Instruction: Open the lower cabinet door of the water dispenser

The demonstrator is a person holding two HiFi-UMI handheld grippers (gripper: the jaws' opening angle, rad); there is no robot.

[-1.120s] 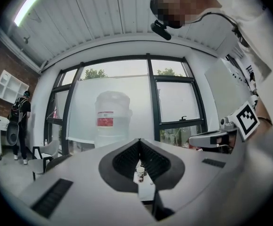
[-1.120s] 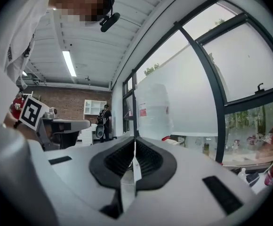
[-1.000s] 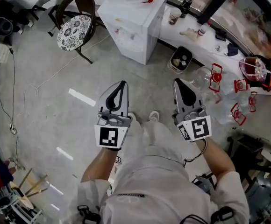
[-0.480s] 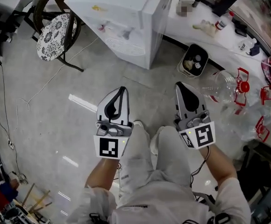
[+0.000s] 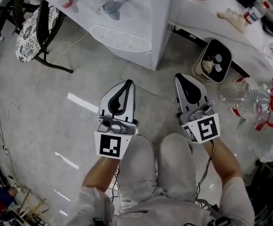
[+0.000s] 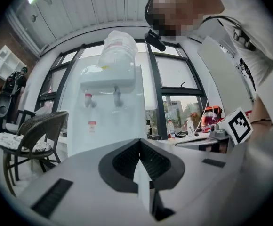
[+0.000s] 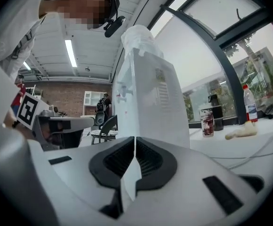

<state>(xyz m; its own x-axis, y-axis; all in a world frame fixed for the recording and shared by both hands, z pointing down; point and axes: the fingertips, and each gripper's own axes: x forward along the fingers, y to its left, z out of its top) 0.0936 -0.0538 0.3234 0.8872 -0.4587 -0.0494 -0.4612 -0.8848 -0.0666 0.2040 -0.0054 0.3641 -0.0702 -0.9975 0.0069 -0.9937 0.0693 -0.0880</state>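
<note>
The white water dispenser (image 5: 127, 18) stands at the top of the head view, with its two taps and drip grille (image 5: 120, 38) facing me. In the left gripper view the water dispenser (image 6: 109, 112) rises straight ahead, its lower front (image 6: 103, 135) a plain white panel. The right gripper view shows the water dispenser (image 7: 150, 102) from its side. My left gripper (image 5: 125, 86) and right gripper (image 5: 183, 81) are held side by side low over the floor, short of the dispenser. Both are shut and empty, jaws meeting in the left gripper (image 6: 139, 155) and right gripper (image 7: 134, 150) views.
A dark chair with a patterned cushion (image 5: 30, 29) stands left of the dispenser, a cable (image 5: 37, 84) trailing across the floor. A small bin (image 5: 214, 60) and large clear water bottles (image 5: 252, 100) lie to the right. My knees (image 5: 157, 159) are below the grippers.
The view has dropped toward the floor and moved closer to the dispenser, which now looms larger at the top. Both grippers stayed shut and side by side.
</note>
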